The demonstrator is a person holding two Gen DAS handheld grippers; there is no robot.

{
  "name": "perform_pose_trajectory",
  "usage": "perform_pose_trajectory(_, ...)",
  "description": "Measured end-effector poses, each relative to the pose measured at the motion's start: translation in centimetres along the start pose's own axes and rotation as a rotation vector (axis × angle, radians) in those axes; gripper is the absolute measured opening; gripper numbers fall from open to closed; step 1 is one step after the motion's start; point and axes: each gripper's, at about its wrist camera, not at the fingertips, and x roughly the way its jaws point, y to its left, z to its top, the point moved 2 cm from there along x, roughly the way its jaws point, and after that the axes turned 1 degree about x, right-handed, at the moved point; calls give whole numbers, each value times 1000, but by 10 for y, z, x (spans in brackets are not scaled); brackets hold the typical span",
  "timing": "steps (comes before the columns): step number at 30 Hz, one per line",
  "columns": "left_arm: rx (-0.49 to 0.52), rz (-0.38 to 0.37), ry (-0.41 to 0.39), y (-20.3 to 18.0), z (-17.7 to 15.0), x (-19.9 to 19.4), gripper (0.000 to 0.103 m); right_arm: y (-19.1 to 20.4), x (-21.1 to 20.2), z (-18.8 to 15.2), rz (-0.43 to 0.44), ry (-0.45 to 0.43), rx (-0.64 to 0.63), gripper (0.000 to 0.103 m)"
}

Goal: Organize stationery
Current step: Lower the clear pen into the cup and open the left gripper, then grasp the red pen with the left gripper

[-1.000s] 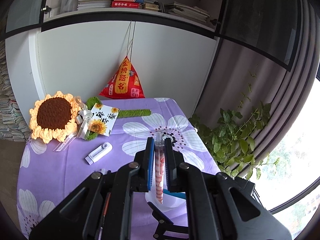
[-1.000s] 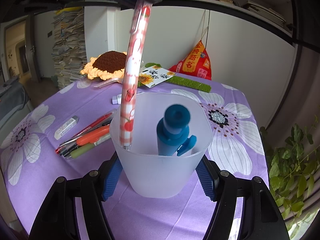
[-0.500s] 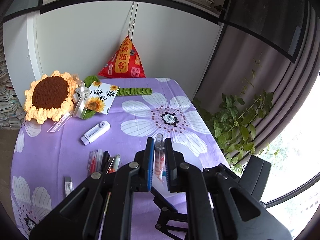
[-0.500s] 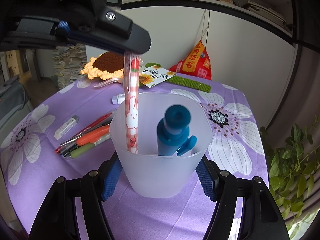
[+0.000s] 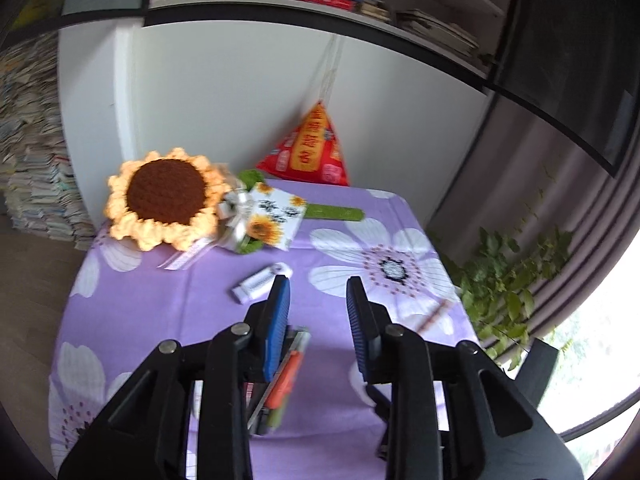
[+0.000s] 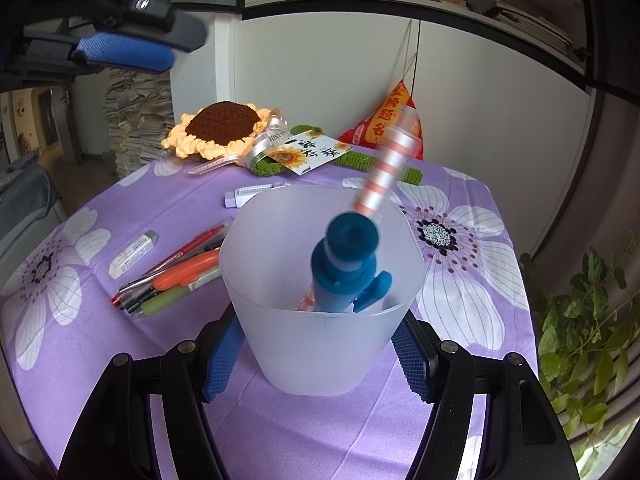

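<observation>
My right gripper [image 6: 316, 356] is shut on a frosted white cup [image 6: 320, 340] standing on the purple cloth. In the cup are a blue pen [image 6: 344, 268] and a red-and-white striped pen [image 6: 384, 172], blurred and leaning to the back right. My left gripper [image 5: 318, 304] is open and empty above the table; it also shows in the right wrist view [image 6: 120, 50], up at the left. A bundle of pens [image 6: 172, 276] and a white eraser [image 6: 134, 254] lie left of the cup. The pens also show in the left wrist view [image 5: 286, 372].
A white correction tape [image 5: 260, 282] lies behind the pens. A crochet sunflower [image 5: 164, 198] with a card [image 5: 274, 220] and a red pouch [image 5: 308, 152] sit at the table's back. A plant [image 5: 516, 280] stands off the right edge.
My left gripper opened and let go of the striped pen, which dropped into the cup and tips to the back right. The left gripper lifted and moved left. The right gripper held still.
</observation>
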Motion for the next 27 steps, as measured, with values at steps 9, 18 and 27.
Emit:
perform_pose_trajectory(9,4,127,145,37,-35,49,25,0,0,0,0,0,0,70)
perform_pose_trajectory(18,39,171,271,54,-60,104,25,0,0,0,0,0,-1,70)
perform_pose_trajectory(27,67,197,273,59,-61,111,29,-1,0,0,0,0,-1,70)
